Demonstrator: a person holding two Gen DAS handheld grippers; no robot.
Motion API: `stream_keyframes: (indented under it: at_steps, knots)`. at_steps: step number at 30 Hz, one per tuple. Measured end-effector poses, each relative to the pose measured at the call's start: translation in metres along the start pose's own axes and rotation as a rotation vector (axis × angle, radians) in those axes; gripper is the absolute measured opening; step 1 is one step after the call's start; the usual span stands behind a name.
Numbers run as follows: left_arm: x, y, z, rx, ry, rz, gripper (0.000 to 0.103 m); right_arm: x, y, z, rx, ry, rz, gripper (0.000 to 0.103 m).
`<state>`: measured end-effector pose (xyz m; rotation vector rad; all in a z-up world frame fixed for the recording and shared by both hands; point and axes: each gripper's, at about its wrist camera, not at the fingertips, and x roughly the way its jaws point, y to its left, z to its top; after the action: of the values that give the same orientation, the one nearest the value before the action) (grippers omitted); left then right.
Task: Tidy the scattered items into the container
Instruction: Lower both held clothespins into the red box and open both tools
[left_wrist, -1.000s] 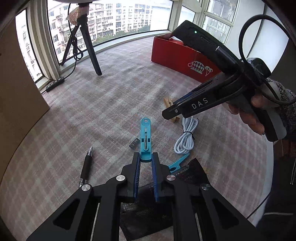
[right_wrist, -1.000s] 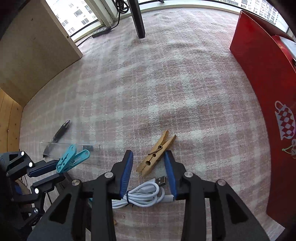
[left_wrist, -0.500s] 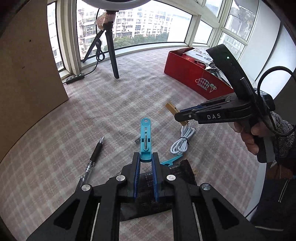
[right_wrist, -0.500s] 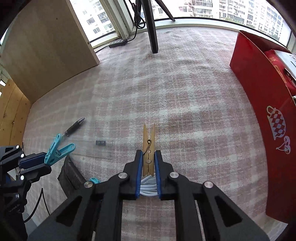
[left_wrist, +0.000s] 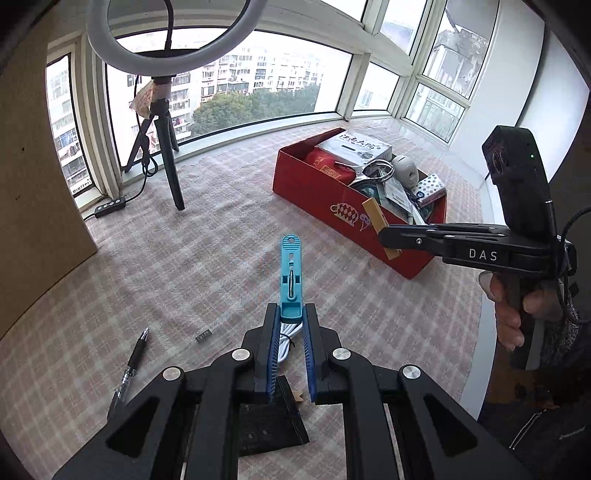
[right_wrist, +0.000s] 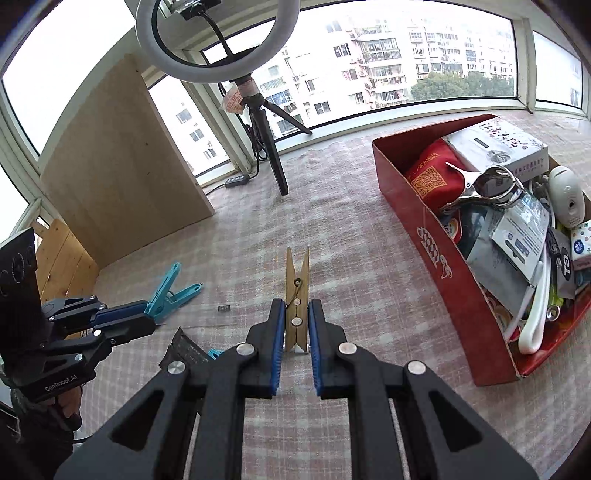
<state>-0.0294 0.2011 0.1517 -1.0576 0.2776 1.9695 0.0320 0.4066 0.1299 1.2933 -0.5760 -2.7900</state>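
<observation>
My left gripper is shut on a blue plastic clothes peg and holds it above the checked carpet. My right gripper is shut on a wooden clothes peg, also lifted. The right gripper shows in the left wrist view with the wooden peg near the red box, which is full of items. The box also shows in the right wrist view. The left gripper shows at the left in the right wrist view with the blue peg.
A black pen, a white cable, a dark packet and a small grey tag lie on the carpet. A ring-light tripod stands by the window. A wooden panel stands at the left.
Both grippers have risen well above the carpet with their pegs. The right gripper has moved toward the red box, whose contents have come into view.
</observation>
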Motion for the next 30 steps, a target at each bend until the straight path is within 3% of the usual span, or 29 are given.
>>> stream_keyframes:
  at_steps: [13, 19, 20, 21, 22, 23, 25, 27, 30]
  knots:
    - [0.058, -0.12, 0.088, 0.072, -0.07, -0.176, 0.011, -0.102, -0.134, 0.018, 0.181, -0.22, -0.218, 0.013]
    - [0.098, -0.168, 0.118, 0.094, -0.029, -0.164, 0.012, -0.115, -0.162, 0.036, 0.169, -0.249, -0.279, 0.013]
    - [0.103, -0.173, 0.121, 0.093, -0.012, -0.14, 0.018, -0.114, -0.163, 0.041, 0.153, -0.24, -0.282, 0.013]
    - [0.106, -0.176, 0.124, 0.089, -0.001, -0.114, 0.028, -0.114, -0.162, 0.045, 0.141, -0.23, -0.297, 0.016]
    - [0.104, -0.176, 0.125, 0.08, -0.008, -0.089, 0.031, -0.118, -0.16, 0.047, 0.14, -0.237, -0.325, 0.027]
    - [0.099, -0.175, 0.125, 0.076, -0.028, -0.078, 0.033, -0.124, -0.156, 0.048, 0.139, -0.264, -0.345, 0.044]
    - [0.088, -0.168, 0.123, 0.071, -0.048, -0.073, 0.034, -0.14, -0.149, 0.047, 0.129, -0.334, -0.361, 0.061]
    - [0.077, -0.159, 0.121, 0.063, -0.061, -0.067, 0.034, -0.155, -0.142, 0.046, 0.123, -0.396, -0.368, 0.061]
    - [0.055, -0.144, 0.118, 0.061, -0.093, -0.04, 0.034, -0.164, -0.132, 0.047, 0.1, -0.402, -0.341, 0.061]
